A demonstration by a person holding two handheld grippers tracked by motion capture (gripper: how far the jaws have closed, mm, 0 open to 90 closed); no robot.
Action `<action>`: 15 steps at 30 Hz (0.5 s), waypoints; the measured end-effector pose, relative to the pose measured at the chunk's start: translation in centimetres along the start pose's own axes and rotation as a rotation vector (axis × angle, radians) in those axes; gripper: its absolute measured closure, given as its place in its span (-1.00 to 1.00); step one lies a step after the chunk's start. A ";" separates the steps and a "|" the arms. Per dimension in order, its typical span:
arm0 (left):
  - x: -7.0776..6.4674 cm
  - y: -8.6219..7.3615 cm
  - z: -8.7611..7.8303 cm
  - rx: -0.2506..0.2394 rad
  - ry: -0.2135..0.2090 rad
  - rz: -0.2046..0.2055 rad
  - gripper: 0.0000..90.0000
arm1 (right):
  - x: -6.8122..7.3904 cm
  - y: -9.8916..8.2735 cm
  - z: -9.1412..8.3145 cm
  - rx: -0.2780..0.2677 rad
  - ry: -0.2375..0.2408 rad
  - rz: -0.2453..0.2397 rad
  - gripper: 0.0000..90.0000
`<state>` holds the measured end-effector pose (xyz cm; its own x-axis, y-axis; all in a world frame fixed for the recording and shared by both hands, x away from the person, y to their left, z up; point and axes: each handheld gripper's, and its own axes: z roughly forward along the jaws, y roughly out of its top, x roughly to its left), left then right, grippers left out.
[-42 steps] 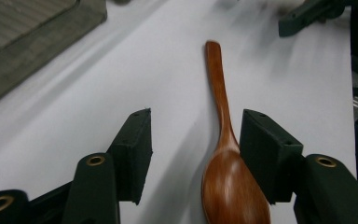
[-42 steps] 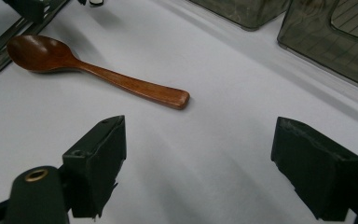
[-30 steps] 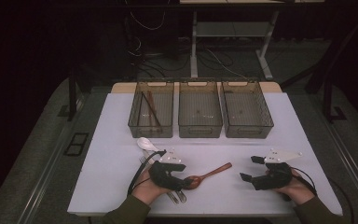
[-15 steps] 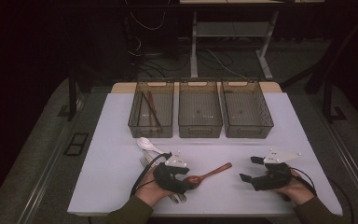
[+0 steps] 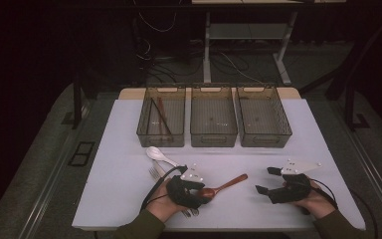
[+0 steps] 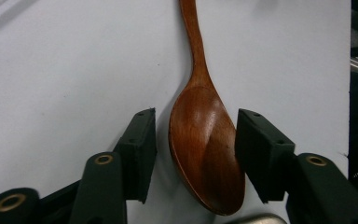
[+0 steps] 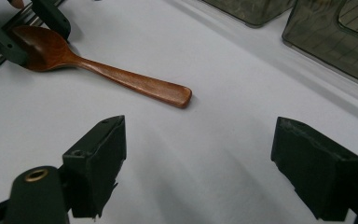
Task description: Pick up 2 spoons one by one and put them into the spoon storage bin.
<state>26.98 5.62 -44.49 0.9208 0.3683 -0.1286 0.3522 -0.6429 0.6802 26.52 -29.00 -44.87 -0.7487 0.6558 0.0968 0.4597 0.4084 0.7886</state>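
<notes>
A brown wooden spoon (image 5: 226,184) lies on the white table (image 5: 129,124), its handle pointing right and away. My left gripper (image 5: 204,191) is down over the bowl of the wooden spoon (image 6: 205,154), which sits between its jaws. The jaws have just been closing. One pad (image 6: 140,149) still stands off the bowl, and the other pad (image 6: 258,149) is at its edge. My right gripper (image 5: 264,180) rests at the right front of the table, open and with nothing in it. From my right gripper (image 7: 198,158), the wooden spoon (image 7: 135,84) lies ahead to the left.
Three clear bins stand in a row at the back: the left bin (image 5: 144,130) holds brown chopsticks (image 5: 161,117), beside it the middle bin (image 5: 214,140) and the right bin (image 5: 284,128). A white spoon (image 5: 156,153) and a metal fork (image 5: 154,173) lie left of my left gripper.
My left gripper has edged a little to the right over the spoon's bowl. The right hand has not moved.
</notes>
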 end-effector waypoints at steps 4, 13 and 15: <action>-0.1 0.1 0.0 0.009 -0.012 0.006 0.21 | 0.0 0.0 0.0 0.000 0.001 0.000 -0.60; -0.6 0.4 0.1 0.036 -0.017 0.025 0.41 | 0.0 0.0 0.0 0.000 0.002 0.000 -0.60; -0.5 0.5 0.1 0.035 -0.012 0.037 0.48 | 0.0 0.0 0.0 0.000 0.002 -0.001 -0.60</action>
<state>26.69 5.03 -44.16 0.9353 0.3356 -0.1125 0.3230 -0.6794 0.6588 26.52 -28.99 -44.87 -0.7499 0.6543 0.0975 0.4591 0.4086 0.7889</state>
